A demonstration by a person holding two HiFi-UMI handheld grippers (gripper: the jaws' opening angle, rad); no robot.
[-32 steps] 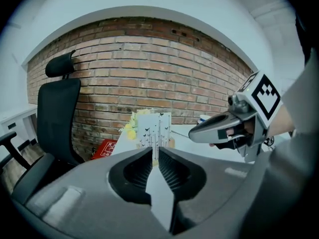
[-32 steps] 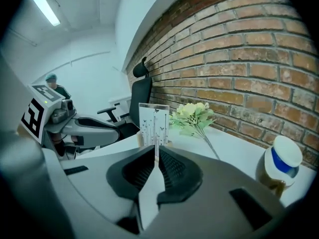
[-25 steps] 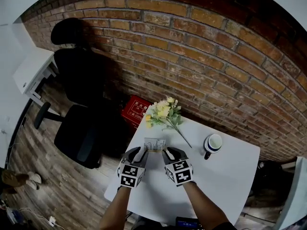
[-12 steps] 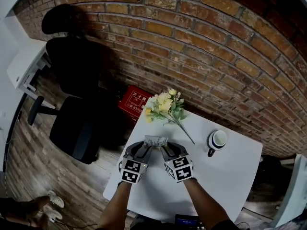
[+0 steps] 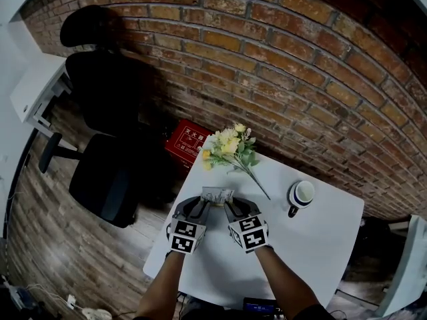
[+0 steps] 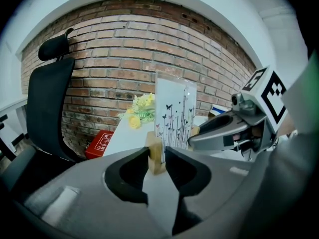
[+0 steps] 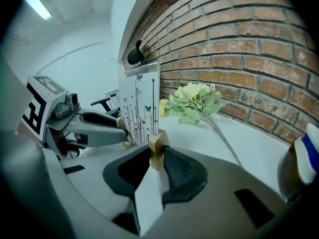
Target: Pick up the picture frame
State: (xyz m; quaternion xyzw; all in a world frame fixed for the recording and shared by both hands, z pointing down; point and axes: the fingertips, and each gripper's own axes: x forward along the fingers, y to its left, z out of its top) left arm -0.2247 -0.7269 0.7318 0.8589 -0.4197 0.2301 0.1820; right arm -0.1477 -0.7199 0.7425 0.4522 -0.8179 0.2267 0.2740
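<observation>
The picture frame (image 5: 217, 195) is a clear upright panel printed with stems and butterflies, standing on two small wooden feet near the far left of the white table (image 5: 313, 245). My left gripper (image 5: 203, 205) has its jaws on the left wooden foot (image 6: 155, 156), with the panel (image 6: 174, 114) rising just beyond. My right gripper (image 5: 231, 206) clamps the right wooden foot (image 7: 158, 147) under the panel (image 7: 140, 102). Both pairs of jaws have just been closing onto these feet. Whether the frame touches the table I cannot tell.
A bunch of yellow flowers (image 5: 230, 147) lies beyond the frame, its stem running right. A blue and white mug (image 5: 299, 195) stands to the right. Off the table's left edge are a black office chair (image 5: 100, 152) and a red box (image 5: 189, 142) by the brick wall.
Both grippers stay at the frame's two ends and hardly shift over the last half second. A person's feet at the lower left have moved out of view.
</observation>
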